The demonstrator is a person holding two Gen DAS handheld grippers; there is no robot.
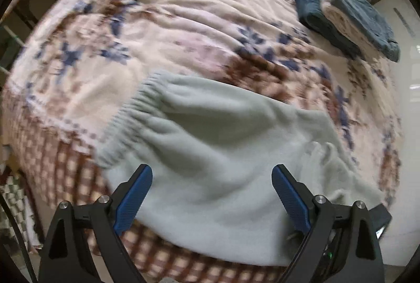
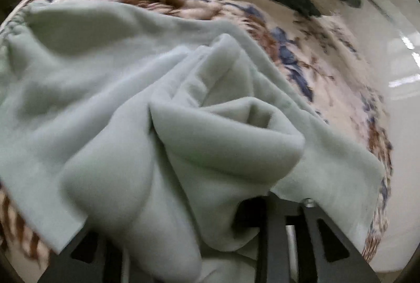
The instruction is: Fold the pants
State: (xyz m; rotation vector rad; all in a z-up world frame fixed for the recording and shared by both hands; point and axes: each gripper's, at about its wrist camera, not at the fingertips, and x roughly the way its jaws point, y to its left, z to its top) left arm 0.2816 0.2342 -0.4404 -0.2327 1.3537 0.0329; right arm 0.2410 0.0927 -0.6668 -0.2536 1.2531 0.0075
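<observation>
Fleece, pale grey-green: the pants (image 1: 210, 151) lie on the floral bed cover (image 1: 131, 28) in my left view, elastic waistband (image 1: 131, 115) toward 10 o'clock. My left hand-held gripper (image 1: 211, 178) hangs wide apart above them, holding nothing. Folded dark blue clothes (image 1: 349, 20) sit at 2 o'clock, blurred.

From my right view, bunched fleece hides the fingertips of my right hand-held gripper (image 2: 236, 206); I cannot tell whether it grips. The same blue pile is cut off at 1 o'clock.

Matt fleecy cloth pants (image 1: 210, 151), plush blanket (image 1: 157, 28)
</observation>
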